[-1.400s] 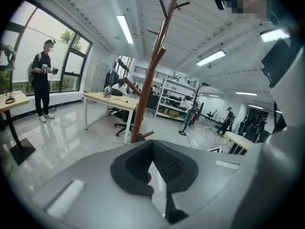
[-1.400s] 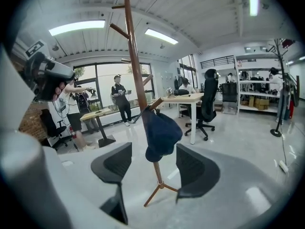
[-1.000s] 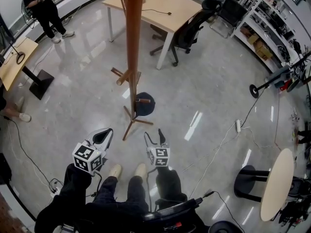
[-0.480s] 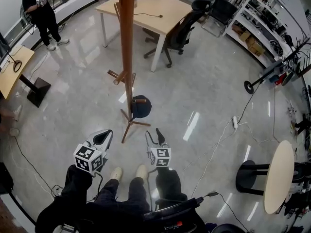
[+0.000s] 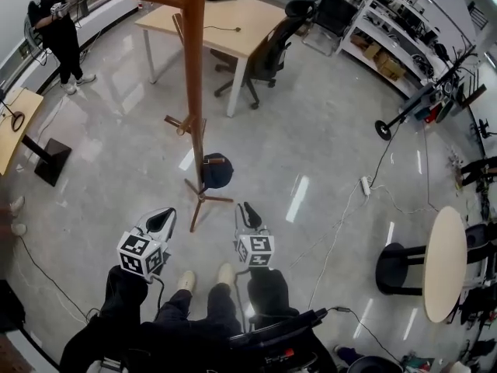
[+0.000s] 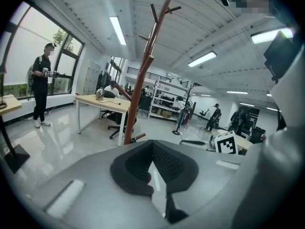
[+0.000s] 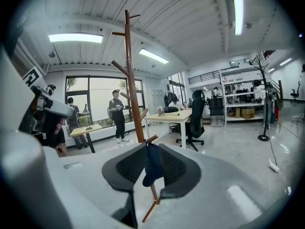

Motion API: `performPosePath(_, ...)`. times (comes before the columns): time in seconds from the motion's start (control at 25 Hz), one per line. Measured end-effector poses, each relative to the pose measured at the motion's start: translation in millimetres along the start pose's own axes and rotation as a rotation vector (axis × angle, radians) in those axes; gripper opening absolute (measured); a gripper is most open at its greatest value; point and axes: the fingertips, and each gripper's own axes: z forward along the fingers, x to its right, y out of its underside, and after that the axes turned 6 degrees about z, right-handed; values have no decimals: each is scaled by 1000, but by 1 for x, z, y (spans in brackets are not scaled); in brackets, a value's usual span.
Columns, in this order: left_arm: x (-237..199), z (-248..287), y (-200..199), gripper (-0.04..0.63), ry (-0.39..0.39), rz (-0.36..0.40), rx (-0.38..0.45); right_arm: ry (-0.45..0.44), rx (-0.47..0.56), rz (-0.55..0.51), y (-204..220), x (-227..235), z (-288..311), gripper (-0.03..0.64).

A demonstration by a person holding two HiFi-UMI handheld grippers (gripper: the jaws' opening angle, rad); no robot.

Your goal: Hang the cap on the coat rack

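Cap [image 5: 217,171]: hung on a low peg of the coat rack [image 5: 192,92].
Right gripper [image 5: 247,208]: empty, jaws narrow and closing.
Left gripper [image 5: 165,214]: empty, tips together.

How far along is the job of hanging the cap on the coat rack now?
Done: the cap hangs on a low peg of the coat rack. In hand: nothing; the right tongs are closing with nothing between them, and the left tongs hold nothing. Left: no step that I can see.
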Motion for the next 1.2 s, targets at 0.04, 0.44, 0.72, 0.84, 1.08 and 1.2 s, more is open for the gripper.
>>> performPosePath(0.04,0,0,-3,0,2,1,7,8,7,-1,-5,0,-2,78)
performPosePath(0.44,0,-15,-21,0,32,13,44,38,80,-2,-47,-20,-35,3)
performPosePath(0.72,5,-26,-38,0,57,34,82,36,117,8,-77,-40,-58,3)
performPosePath(0.84,9,-31,-46,0,68,44,93,50,128,8,-87,-43,-69,2)
performPosePath(1.08,18,-38,-61,0,98,68,125,71,176,1,-107,-49,-94,2)
performPosePath(1.2,21,-41,-62,0,117,73,130,83,199,8,-113,-52,-106,2)
